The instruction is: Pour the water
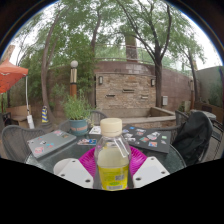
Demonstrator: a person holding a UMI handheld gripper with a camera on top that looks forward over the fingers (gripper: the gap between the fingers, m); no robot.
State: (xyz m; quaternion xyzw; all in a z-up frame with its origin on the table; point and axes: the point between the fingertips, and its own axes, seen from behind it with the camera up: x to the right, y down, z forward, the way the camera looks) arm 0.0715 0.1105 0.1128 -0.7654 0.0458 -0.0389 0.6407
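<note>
— outdoor patio, trees overhead, brick wall (125,85) at the back, glass tabletop (150,150) below with scattered small stuff on it. what's the setup?

— bottle (112,158) sits dead centre between the fingers, upright, long axis vertical, cap (111,126) pointing up. gripper (112,172) is held by the only hand in play, so no nearer-arm question.

— fingers closed on it?

— looks like it. pink pads (90,160) show on both sides right against the bottle body, no gap i can make out. narrow stance, holding the bottle. whether it's lifted or resting on the tabletop, can't tell.

— bottle look?

— clear plastic, yellowish label on the lower half, pale cap still on. water level not readable.

— anything to pour into?

— can't pick out a cup for sure. potted plant (77,112) beyond the fingers on one side, dark chair back (195,135) on the other, small cards or packets on the tabletop. target unclear.

— so the next move?

— my guess: tilt the bottle forward off its vertical axis, but the cap would need to come off first.
</note>
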